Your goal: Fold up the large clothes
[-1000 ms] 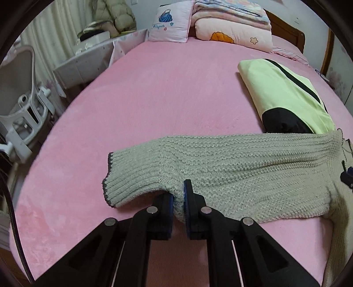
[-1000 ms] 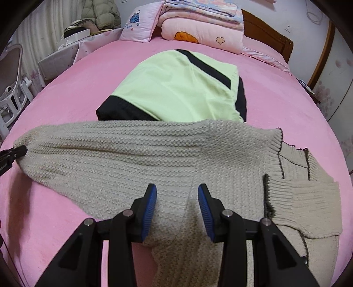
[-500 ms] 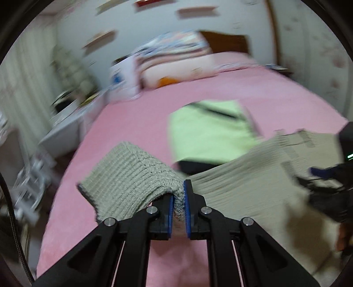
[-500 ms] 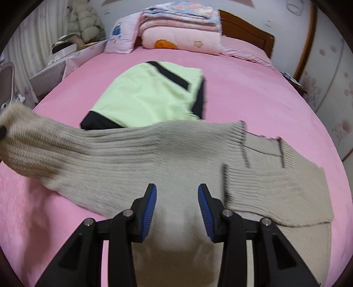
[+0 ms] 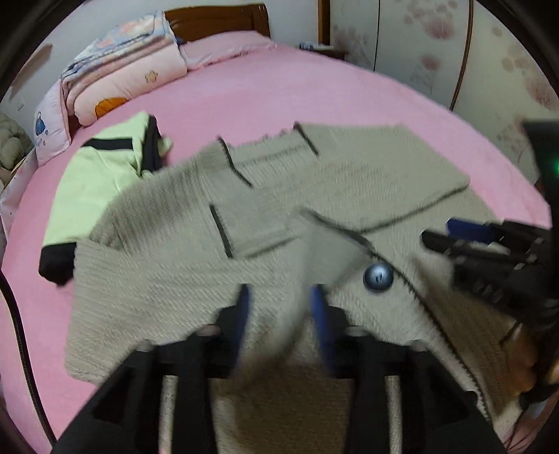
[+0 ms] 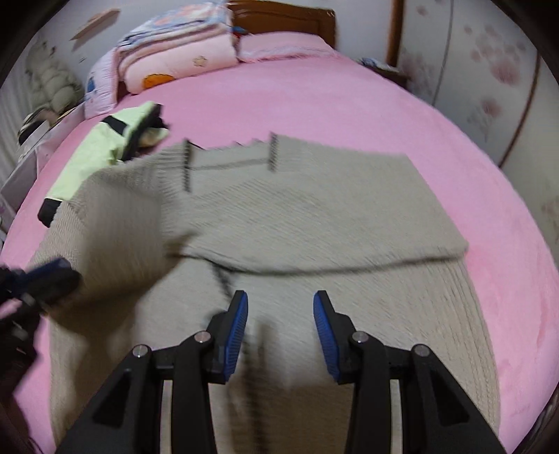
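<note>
On the far left of the pink bed (image 6: 349, 104), a folded lime-green and black garment (image 6: 101, 150) lies just beside the grey knitted cardigan (image 6: 314, 209), and the cardigan's left shoulder overlaps its near edge. Behind that garment, at the head of the bed, a stack of pink quilts (image 6: 181, 52) rests against the wooden headboard (image 6: 279, 17).

Your left gripper (image 5: 279, 310) hovers over the cardigan's left side, its blue-padded fingers (image 5: 242, 307) spread apart with knit fabric blurred between them; nothing is visibly pinched. A sleeve lies folded across the cardigan's chest, its dark-edged cuff near the middle. A round dark button (image 5: 378, 277) sits on the cardigan's front edge, just right of your left gripper.

The cardigan itself is spread flat across the middle of the bed, collar toward the headboard, hem toward you.

Your right gripper (image 6: 280, 324) hangs above the cardigan's lower front, to the right of the button; its fingers (image 6: 326, 321) stand wide apart and hold nothing. The right sleeve is folded across the cardigan's upper body.
</note>
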### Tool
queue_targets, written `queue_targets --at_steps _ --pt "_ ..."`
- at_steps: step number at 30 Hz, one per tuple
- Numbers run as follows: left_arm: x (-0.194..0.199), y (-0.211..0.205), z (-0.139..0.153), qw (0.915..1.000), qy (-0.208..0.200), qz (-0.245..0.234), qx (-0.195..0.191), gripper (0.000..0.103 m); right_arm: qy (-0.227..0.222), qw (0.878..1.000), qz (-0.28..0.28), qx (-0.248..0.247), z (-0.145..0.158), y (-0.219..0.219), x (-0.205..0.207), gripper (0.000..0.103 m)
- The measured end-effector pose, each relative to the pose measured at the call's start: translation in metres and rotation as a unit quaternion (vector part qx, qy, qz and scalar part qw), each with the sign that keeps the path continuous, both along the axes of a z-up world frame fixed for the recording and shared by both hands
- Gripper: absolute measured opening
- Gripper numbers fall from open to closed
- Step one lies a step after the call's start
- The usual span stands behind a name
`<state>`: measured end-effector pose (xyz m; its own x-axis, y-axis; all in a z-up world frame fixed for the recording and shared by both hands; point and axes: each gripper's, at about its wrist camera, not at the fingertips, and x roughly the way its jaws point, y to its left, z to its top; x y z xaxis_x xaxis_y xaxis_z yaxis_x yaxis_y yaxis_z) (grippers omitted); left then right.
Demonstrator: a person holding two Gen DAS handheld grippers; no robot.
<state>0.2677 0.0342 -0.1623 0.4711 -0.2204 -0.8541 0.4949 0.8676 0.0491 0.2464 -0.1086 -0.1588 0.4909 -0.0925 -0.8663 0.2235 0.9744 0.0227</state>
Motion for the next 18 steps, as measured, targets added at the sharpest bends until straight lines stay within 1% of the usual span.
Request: queue_targets --at_steps 1,4,5,7,9,11,12,13,14,16,18 --pt "-0.005 -0.002 -0.001 1.0000 -0.001 0.002 0.000 0.056 0.003 1.000 0.002 0.007 -0.003 -0.007 -0.002 0.039" --pt "-0.020 0.013 0.009 0.9994 -0.006 0.021 -0.026 0.062 0.002 0.999 0.014 0.034 -0.005 -0.014 -0.005 0.039" --pt "-0.024 0.024 0.017 0.9985 -0.013 0.040 -0.035 0.063 -0.002 0.998 0.025 0.056 -0.003 -0.015 -0.004 0.039" --pt "-0.027 0.047 0.029 0.9951 -0.026 0.081 -0.051 0.069 -0.011 0.994 0.045 0.097 0.001 -0.016 -0.004 0.039" --pt "-0.035 0.077 0.037 0.9883 -0.033 0.131 -0.070 0.071 -0.018 0.989 0.065 0.134 0.005 -0.013 -0.004 0.040" --pt "-0.038 0.102 0.036 0.9815 -0.032 0.170 -0.081 0.071 -0.016 0.984 0.080 0.157 0.006 -0.009 -0.002 0.045" --pt "-0.039 0.118 0.033 0.9765 -0.028 0.196 -0.086 0.071 -0.013 0.982 0.087 0.165 0.005 -0.005 -0.001 0.045" --pt "-0.041 0.133 0.028 0.9708 -0.023 0.220 -0.093 0.071 -0.008 0.980 0.093 0.174 0.002 -0.002 -0.001 0.046" --pt "-0.043 0.143 0.024 0.9670 -0.018 0.235 -0.098 0.071 0.000 0.978 0.100 0.183 -0.001 0.002 -0.001 0.046" --pt "-0.045 0.167 0.008 0.9565 0.003 0.271 -0.108 0.071 0.013 0.976 0.109 0.190 -0.010 0.011 -0.001 0.046" --pt "-0.048 0.181 -0.004 0.9494 0.021 0.293 -0.112 0.071 0.025 0.974 0.119 0.193 -0.019 0.022 -0.001 0.046"
